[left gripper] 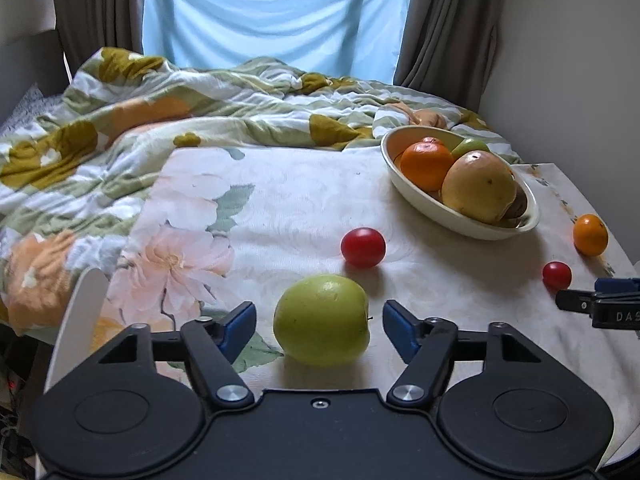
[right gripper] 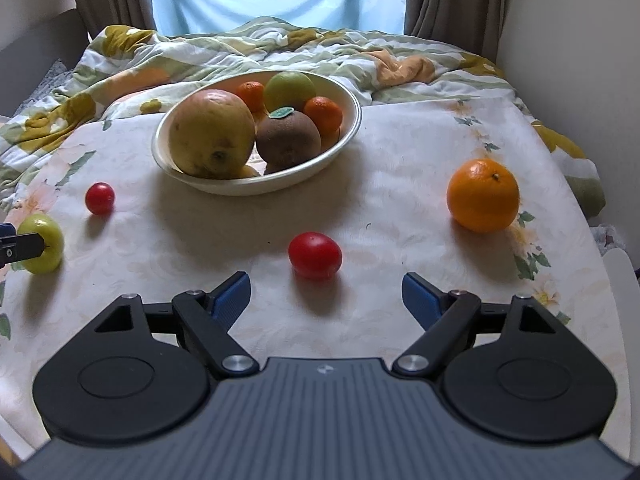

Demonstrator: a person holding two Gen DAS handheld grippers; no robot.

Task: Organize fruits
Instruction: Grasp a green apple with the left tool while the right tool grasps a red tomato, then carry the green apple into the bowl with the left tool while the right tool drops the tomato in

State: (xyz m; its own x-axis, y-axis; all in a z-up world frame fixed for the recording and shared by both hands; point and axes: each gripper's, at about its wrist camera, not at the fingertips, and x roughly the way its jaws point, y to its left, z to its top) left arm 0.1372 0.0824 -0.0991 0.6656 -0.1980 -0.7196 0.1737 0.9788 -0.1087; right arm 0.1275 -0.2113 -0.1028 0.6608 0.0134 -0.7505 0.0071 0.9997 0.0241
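On the floral tablecloth [right gripper: 400, 160], the bowl [right gripper: 344, 136] holds citrus and kiwi; both tools stand released, empty.

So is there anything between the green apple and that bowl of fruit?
Yes. In the left wrist view a red tomato sits on the tablecloth between the green apple and the bowl, touching neither.

This is a bedroom in a home: a rumpled floral duvet [left gripper: 160, 112] covers a bed beside a curtained window [left gripper: 272, 12], with a flower-print tablecloth [right gripper: 400, 152] and fruit bowl [right gripper: 344, 136] close by.
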